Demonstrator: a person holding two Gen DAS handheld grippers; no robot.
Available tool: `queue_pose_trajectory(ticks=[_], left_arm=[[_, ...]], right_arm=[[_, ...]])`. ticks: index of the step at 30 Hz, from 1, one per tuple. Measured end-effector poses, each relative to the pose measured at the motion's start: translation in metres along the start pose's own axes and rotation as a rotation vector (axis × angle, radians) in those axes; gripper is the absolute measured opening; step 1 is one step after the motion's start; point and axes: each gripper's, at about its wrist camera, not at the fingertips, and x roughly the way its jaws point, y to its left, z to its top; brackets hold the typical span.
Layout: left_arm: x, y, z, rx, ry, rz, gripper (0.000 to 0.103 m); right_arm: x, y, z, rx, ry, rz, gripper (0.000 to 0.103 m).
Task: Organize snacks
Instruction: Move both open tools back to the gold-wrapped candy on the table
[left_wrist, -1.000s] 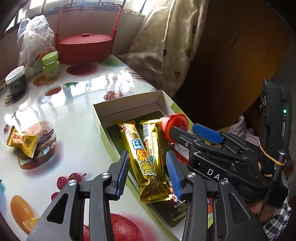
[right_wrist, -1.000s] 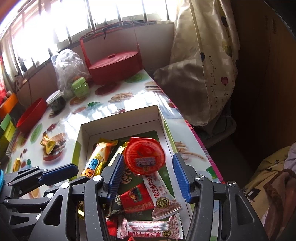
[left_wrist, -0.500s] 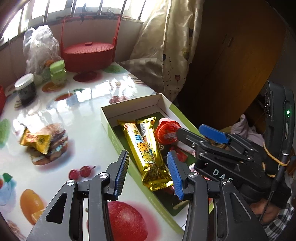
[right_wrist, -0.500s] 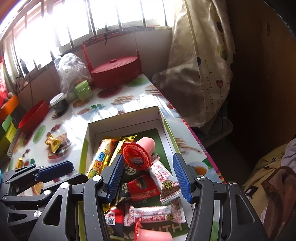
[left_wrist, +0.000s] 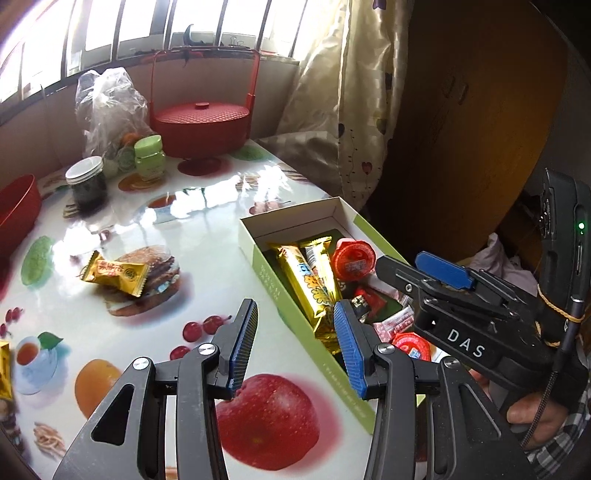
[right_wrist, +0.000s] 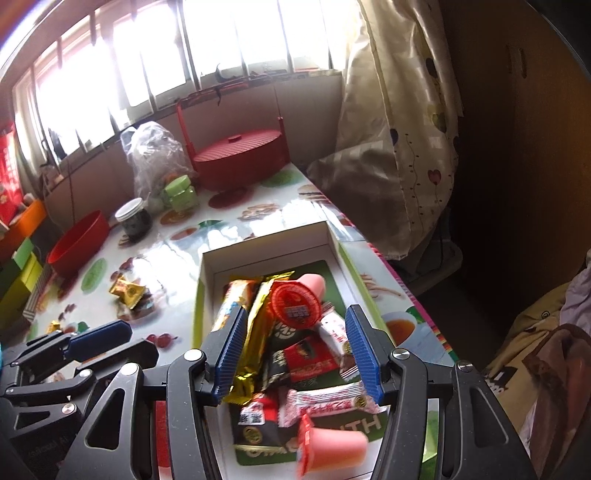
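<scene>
A green and white box (left_wrist: 295, 218) lies on the fruit-print table and holds gold bars (left_wrist: 306, 273), red and white wrapped sweets and a red-lidded jelly cup (left_wrist: 352, 258). My left gripper (left_wrist: 291, 343) hovers open over the box's left wall with nothing between its blue pads. My right gripper (right_wrist: 295, 332) hangs open above the box (right_wrist: 266, 251). The jelly cup (right_wrist: 297, 302) lies on its side below it, beside the gold bars (right_wrist: 258, 314), and touches no pad. A second pink jelly cup (right_wrist: 328, 443) lies at the near end. A gold-wrapped candy (left_wrist: 114, 273) rests on the table to the left.
At the far end stand a red lidded basket (left_wrist: 201, 122), a clear plastic bag (left_wrist: 105, 107), a green jar (left_wrist: 149, 155) and a dark jar (left_wrist: 86, 184). A red bowl (left_wrist: 18, 203) sits at the left edge. A curtain (left_wrist: 351, 92) hangs past the table's right side.
Both grippers have drawn back and up from the box. The left one has shifted off the gold bars to the box's left wall. The jelly cup has dropped away from my right fingers.
</scene>
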Motion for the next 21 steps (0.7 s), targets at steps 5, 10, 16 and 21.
queue_pose_trajectory(ticks=[5, 10, 16, 21], left_arm=[[-0.007, 0.006, -0.003, -0.016, -0.008, 0.005, 0.045], [-0.017, 0.014, -0.007, -0.029, -0.029, 0.013, 0.045], [-0.033, 0.023, -0.011, -0.032, -0.065, 0.048, 0.045], [-0.045, 0.037, -0.014, -0.047, -0.087, 0.074, 0.045]], right_arm=[[-0.003, 0.010, -0.002, -0.013, 0.001, 0.010, 0.055], [-0.007, 0.020, -0.003, -0.025, -0.008, 0.030, 0.055], [-0.010, 0.038, -0.006, -0.069, -0.033, 0.060, 0.055], [-0.011, 0.053, -0.006, -0.097, -0.054, 0.092, 0.055]])
